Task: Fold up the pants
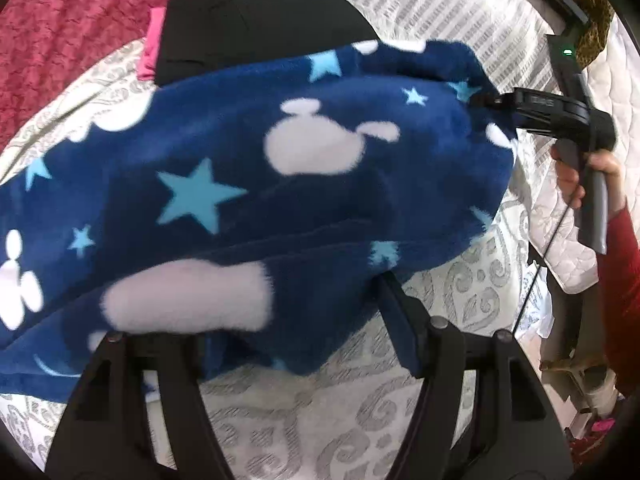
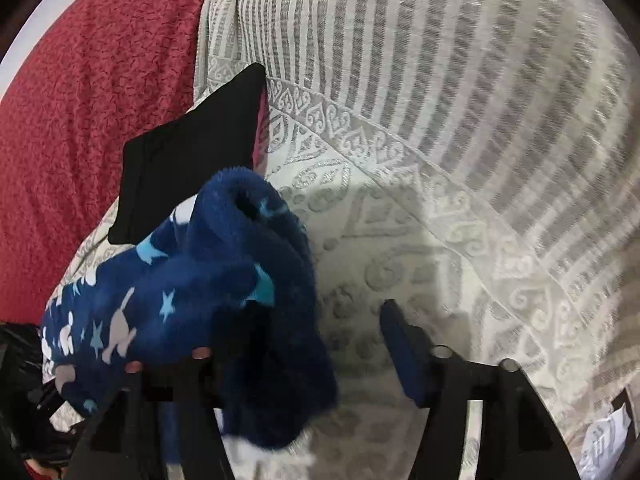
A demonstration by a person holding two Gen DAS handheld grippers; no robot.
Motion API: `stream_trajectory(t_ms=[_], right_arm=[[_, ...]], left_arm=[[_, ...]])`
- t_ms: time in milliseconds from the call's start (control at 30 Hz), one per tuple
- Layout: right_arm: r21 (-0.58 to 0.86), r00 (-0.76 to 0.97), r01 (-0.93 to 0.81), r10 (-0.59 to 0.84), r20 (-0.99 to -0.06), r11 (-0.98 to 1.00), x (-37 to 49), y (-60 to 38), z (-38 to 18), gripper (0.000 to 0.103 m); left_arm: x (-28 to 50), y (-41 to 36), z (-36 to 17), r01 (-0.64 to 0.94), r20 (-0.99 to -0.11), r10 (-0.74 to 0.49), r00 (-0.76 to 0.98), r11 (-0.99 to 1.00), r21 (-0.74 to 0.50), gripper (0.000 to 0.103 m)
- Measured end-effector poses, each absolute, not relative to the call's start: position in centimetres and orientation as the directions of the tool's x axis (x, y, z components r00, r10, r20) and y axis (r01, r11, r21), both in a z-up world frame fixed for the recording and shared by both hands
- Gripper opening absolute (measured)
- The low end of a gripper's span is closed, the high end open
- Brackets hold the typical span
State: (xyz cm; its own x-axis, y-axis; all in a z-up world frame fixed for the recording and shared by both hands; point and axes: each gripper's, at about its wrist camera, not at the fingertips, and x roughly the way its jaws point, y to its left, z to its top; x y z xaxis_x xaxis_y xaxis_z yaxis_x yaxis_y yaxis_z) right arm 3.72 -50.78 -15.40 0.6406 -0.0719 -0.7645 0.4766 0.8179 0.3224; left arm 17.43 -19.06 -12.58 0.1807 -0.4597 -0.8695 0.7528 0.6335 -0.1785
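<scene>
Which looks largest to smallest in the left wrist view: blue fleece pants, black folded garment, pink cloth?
1. Blue fleece pants, though nearest the camera.
2. Black folded garment.
3. Pink cloth, mostly hidden.

From the left wrist we look steeply down, close over the blue fleece pants [image 1: 256, 184] on the patterned bedspread [image 1: 360, 420]. From the right wrist we also tilt down, close. Both views share the pants, the black folded garment [image 2: 192, 160] and the red blanket [image 2: 80, 120].
</scene>
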Motion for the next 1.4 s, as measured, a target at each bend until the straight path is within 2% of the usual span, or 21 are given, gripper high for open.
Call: stream_trajectory(t_ms=[33,67,200,300,400,467,533,600,667,767,800,833,867,900,967,1067,1233,1333,1367,1400], right_arm=[[0.323,0.645,0.474,-0.073,-0.761,0.819,3.3,-50.8,-15.3,0.064],[0.327,0.653,0.472,-0.076,-0.753,0.818,2.2,-50.7,-15.3,0.064],[0.392,0.687,0.445,-0.026,-0.727,0.805,-0.5,-50.6,-15.9,0.065],[0.467,0.686,0.424,0.061,-0.725,0.776,-1.2,-50.2,-17.0,0.065],[0.605,0.712,0.375,0.2,-0.673,0.702,-0.5,-50.1,-18.3,0.065],[0.638,0.731,0.383,0.204,-0.652,0.667,0.5,-50.3,-18.5,0.065],[0.636,0.727,0.44,0.165,-0.667,0.634,1.1,-50.6,-18.3,0.017],[0.646,0.768,0.415,0.135,-0.627,0.641,0.3,-50.3,-16.3,0.016],[0.537,0.813,0.366,0.019,-0.582,0.761,-1.8,-48.6,-12.5,0.016],[0.405,0.832,0.349,-0.08,-0.55,0.845,-5.3,-47.6,-9.8,0.022],[0.395,0.811,0.366,-0.081,-0.579,0.842,-6.3,-48.2,-10.3,0.025],[0.393,0.791,0.382,-0.076,-0.608,0.836,-6.7,-48.6,-11.0,0.032],[0.374,0.733,0.435,-0.081,-0.675,0.819,-7.3,-49.5,-12.9,0.042],[0.338,0.676,0.485,-0.101,-0.73,0.807,-7.6,-50.0,-14.3,0.043],[0.308,0.614,0.525,-0.103,-0.782,0.793,-8.7,-50.7,-16.3,0.047],[0.383,0.664,0.499,-0.059,-0.746,0.778,-10.4,-51.9,-15.5,0.052],[0.314,0.741,0.442,-0.145,-0.655,0.841,-8.2,-52.7,-10.9,0.064],[0.309,0.728,0.393,-0.088,-0.68,0.866,-3.8,-53.5,-11.0,0.069],[0.315,0.708,0.406,-0.077,-0.702,0.858,-2.1,-54.0,-11.7,0.042],[0.31,0.682,0.436,-0.085,-0.726,0.845,-1.2,-54.4,-12.4,0.005]], left_arm=[[17.2,-19.2,-12.8,0.754,-0.865,-0.472,0.167,0.627,-0.197,0.05],[17.1,-19.5,-12.9,0.752,-0.863,-0.484,0.143,0.62,-0.223,0.031],[15.6,-19.2,-12.4,0.748,-0.855,-0.494,0.158,0.626,-0.222,0.025],[14.0,-18.1,-11.5,0.75,-0.84,-0.512,0.18,0.624,-0.22,0.024],[13.0,-17.2,-10.8,0.738,-0.833,-0.519,0.19,0.635,-0.228,0.023],[12.6,-17.1,-10.5,0.722,-0.83,-0.523,0.195,0.649,-0.24,0.023],[12.2,-17.1,-10.2,0.706,-0.827,-0.523,0.208,0.666,-0.243,0.022],[11.5,-17.0,-9.2,0.693,-0.816,-0.533,0.224,0.676,-0.251,0.022],[10.4,-16.8,-7.6,0.686,-0.786,-0.578,0.221,0.665,-0.295,0.02],[8.0,-17.4,-6.1,0.706,-0.755,-0.617,0.221,0.635,-0.313,0.02],[7.3,-17.7,-6.3,0.707,-0.761,-0.612,0.217,0.636,-0.309,0.02],[6.6,-18.3,-7.2,0.706,-0.774,-0.595,0.218,0.643,-0.295,0.021],[6.2,-18.6,-8.0,0.698,-0.791,-0.575,0.209,0.654,-0.292,0.021],[6.2,-18.9,-9.1,0.683,-0.812,-0.551,0.192,0.669,-0.293,0.021],[6.3,-19.1,-11.1,0.642,-0.832,-0.534,0.153,0.693,-0.327,0.021],[6.2,-18.9,-11.5,0.632,-0.831,-0.533,0.162,0.702,-0.327,0.021],[5.8,-19.0,-11.2,0.641,-0.835,-0.519,0.181,0.706,-0.3,0.021],[5.6,-19.0,-11.2,0.641,-0.837,-0.513,0.19,0.71,-0.29,0.022],[5.6,-19.1,-11.3,0.641,-0.838,-0.511,0.191,0.712,-0.288,0.022],[5.6,-19.1,-11.3,0.64,-0.839,-0.509,0.192,0.713,-0.287,0.022]])
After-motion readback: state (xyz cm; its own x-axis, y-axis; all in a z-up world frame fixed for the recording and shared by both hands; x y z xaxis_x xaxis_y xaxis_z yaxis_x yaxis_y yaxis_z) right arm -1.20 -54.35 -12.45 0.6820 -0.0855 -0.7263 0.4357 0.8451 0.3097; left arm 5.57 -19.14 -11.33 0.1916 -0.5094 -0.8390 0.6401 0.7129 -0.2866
